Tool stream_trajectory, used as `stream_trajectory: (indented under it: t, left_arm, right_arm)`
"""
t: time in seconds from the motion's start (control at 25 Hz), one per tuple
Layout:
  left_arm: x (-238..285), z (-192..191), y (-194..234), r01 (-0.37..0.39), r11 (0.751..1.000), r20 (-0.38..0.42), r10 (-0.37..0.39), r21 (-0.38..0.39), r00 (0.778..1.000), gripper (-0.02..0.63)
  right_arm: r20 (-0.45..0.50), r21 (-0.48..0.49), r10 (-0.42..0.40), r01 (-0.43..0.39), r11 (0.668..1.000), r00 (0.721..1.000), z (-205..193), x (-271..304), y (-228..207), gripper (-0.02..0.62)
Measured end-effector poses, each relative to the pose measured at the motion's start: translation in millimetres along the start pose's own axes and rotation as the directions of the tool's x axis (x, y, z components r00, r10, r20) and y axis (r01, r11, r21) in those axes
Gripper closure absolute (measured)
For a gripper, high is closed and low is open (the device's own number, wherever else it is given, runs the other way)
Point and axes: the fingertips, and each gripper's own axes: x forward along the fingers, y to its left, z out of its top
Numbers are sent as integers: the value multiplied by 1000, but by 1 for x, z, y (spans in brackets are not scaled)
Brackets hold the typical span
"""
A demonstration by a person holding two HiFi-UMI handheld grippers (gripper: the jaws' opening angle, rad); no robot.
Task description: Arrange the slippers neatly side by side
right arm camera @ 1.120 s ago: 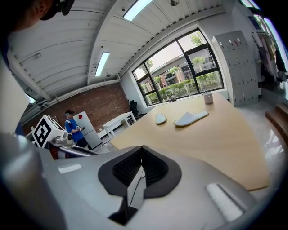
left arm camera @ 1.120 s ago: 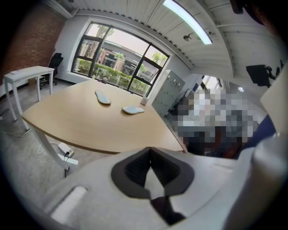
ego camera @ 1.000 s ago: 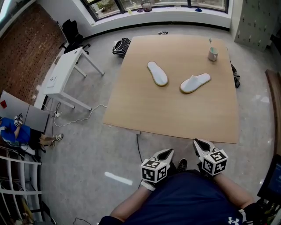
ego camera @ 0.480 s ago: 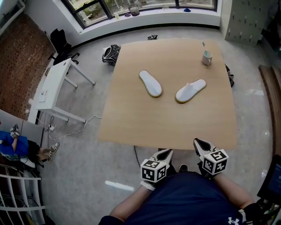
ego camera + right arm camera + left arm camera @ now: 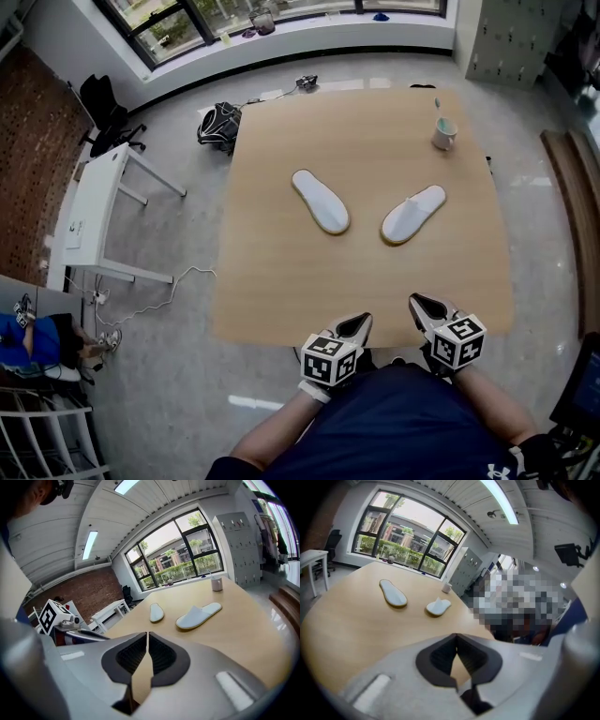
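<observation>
Both grippers have come forward since a second ago: their tips now hang over the near edge of the pale square wooden surface (image 5: 281,300), which earlier lay clear ahead of them. The slippers have kept their places on it.

Far left on the grey floor stands a narrow white side desk (image 5: 94,202), well apart from the surface. A black bag (image 5: 217,125) lies on the floor just beside the surface's far left corner.

The left white slipper (image 5: 320,201), a long flat fabric oval, lies left of the middle of the surface, its far end angled leftward. The left gripper (image 5: 361,321), with its marker cube, points at the near edge. In its own view the dark ribbed fingers (image 5: 440,656) meet at the tips with nothing between them.

The right white slipper (image 5: 413,215) lies toe cover up, toe toward the near left and open heel toward the far right. The two slippers form a V that widens away from the person and do not touch. The right gripper (image 5: 417,302) also sits over the near edge. Its fingers (image 5: 133,656) are closed to a thin sliver and hold nothing.

A pale mug (image 5: 443,134) with a stick in it stands near the far right corner, well apart from the slippers.
</observation>
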Motion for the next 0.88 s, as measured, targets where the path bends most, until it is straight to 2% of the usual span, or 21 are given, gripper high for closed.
stream_trajectory:
  t: [0.08,0.2,0.28,0.36,0.48,0.64,0.72,0.8,0.88]
  left_arm:
    - [2,11,12,24,999,-3,-24,38,1000,601]
    - [4,25,44,36,993,-25,-33,114,999,596]
    - [8,37,71,32,987,-35,-27,159,999,540]
    - [12,49,96,20,979,-45,-10,203,999,514]
    - [19,66,132,-22,954,-47,38,299,998,472]
    - [27,99,175,-67,917,-18,81,393,997,417]
    - [29,110,186,-68,874,-41,100,481,994,388]
    - [36,112,196,-40,794,-98,125,606,987,377]
    - [49,112,209,11,709,-175,159,705,972,377]
  right_arm:
    - [-27,-10,-5,5,1000,1000,0,12,1,517]
    - [-53,-62,-34,31,998,998,4,27,-5,466]
    - [-58,-127,-71,63,990,996,14,37,-19,447]
    - [-62,-179,-111,99,979,992,24,40,-39,433]
    - [-89,-204,-161,140,969,983,34,38,-78,409]
    - [-150,-172,-196,170,970,969,44,44,-137,338]
    - [-178,-177,-202,171,969,963,49,50,-160,313]
    - [-220,-241,-203,149,959,954,51,60,-180,301]
    - [-277,-357,-195,87,930,941,52,76,-202,298]
